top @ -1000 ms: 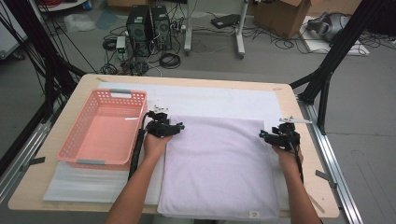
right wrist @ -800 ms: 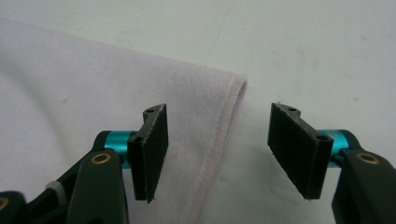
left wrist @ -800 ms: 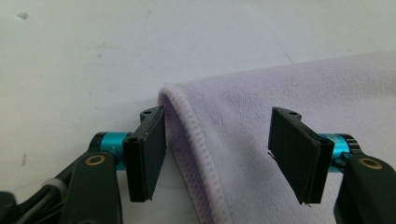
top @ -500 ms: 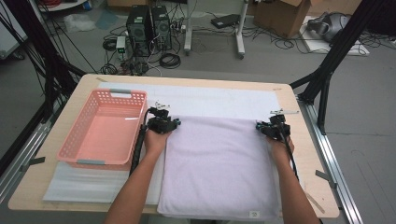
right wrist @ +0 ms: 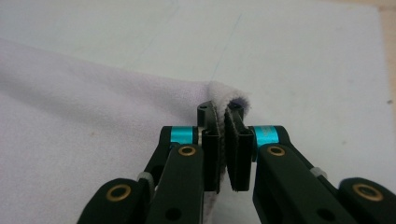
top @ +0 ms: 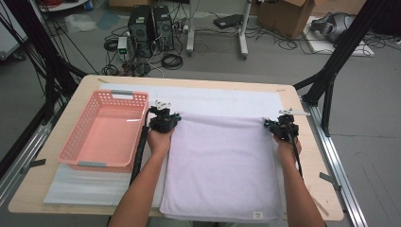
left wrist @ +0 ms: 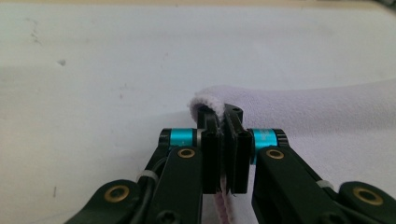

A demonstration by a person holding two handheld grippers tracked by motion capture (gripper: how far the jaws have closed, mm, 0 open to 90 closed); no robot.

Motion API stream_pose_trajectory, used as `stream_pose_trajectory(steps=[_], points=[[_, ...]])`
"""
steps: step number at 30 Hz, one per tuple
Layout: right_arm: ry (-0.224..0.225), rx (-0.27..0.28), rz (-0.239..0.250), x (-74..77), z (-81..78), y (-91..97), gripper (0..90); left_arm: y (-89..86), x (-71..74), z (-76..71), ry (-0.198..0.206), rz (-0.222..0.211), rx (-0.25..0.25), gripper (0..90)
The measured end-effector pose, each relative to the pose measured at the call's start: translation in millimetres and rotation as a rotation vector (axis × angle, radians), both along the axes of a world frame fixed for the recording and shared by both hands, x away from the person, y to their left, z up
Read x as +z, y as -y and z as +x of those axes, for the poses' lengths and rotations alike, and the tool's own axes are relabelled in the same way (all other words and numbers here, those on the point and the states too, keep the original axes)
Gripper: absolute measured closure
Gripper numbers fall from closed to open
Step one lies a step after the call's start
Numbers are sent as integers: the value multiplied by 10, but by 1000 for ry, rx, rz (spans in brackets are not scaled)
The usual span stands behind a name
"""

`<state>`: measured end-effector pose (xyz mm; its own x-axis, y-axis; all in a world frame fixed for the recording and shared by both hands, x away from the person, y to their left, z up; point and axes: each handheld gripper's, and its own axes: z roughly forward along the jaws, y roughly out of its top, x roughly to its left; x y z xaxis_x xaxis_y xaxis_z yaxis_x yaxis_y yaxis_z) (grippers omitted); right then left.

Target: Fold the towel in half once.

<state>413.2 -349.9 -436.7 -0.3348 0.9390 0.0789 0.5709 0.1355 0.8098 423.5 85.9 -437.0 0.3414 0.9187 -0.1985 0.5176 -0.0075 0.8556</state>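
Lilac terry towel (top: 222, 165) is lying flat across the white mat (top: 222, 100), its near hem at the table's front edge. Left gripper (top: 163, 120) and right gripper (top: 282, 127) are each pinching a far corner, jaws having just been closing on cloth. Beyond-left, pink basket (top: 106, 130) is sitting.

Black left gripper (left wrist: 223, 140) (2 cyan collars, brass screws), bare forearms.

Lab: computer towers (top: 152, 26), floor cables (top: 172, 60), black frame struts (top: 331, 78)
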Motion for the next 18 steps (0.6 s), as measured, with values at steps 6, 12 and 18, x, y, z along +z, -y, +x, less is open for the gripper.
stream_pose_trajectory(steps=[6, 12, 18], points=[[67, 15, -29, 108, 84, -2, 863, -12, 98, 104, 43, -33, 4, 863], [93, -20, -1, 171, 280, 23, 863, 32, 238, 391, 37, 9, -6, 862], [116, -44, 18, 175, 423, -12, 854, 24, 184, 524, 29, -22, 9, 851]])
